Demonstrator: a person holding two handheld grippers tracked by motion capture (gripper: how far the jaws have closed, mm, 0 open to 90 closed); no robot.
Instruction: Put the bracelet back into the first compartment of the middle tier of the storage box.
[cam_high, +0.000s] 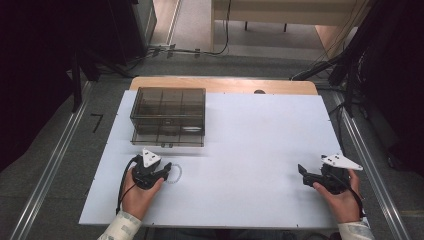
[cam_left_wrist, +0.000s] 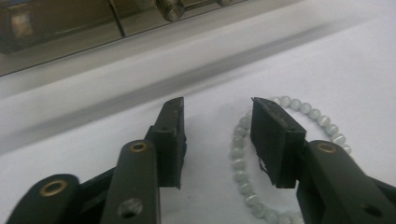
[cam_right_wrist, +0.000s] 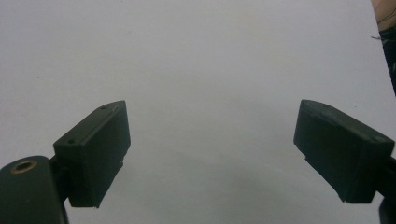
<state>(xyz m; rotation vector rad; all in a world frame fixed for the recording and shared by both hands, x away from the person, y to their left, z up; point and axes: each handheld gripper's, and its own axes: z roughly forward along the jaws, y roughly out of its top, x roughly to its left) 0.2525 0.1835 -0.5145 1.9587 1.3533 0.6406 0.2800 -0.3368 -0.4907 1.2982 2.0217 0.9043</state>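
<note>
A bracelet of pale grey-green beads (cam_left_wrist: 243, 163) lies on the white table; in the high view it is a faint ring (cam_high: 176, 175) right of my left hand. My left gripper (cam_left_wrist: 217, 105) is open and low over it, one side of the ring running between the jaws and the right jaw standing inside the ring. The left gripper (cam_high: 167, 170) sits just in front of the smoky clear compartment box (cam_high: 168, 116). My right gripper (cam_right_wrist: 210, 116) is wide open over bare table, at the right side (cam_high: 301, 171), holding nothing.
The compartment box's shut lid and latch edge (cam_left_wrist: 93, 28) lie close ahead of the left jaws. The white table sheet (cam_high: 250, 140) stretches between the two hands. Floor rails, cables and dark stands surround the table.
</note>
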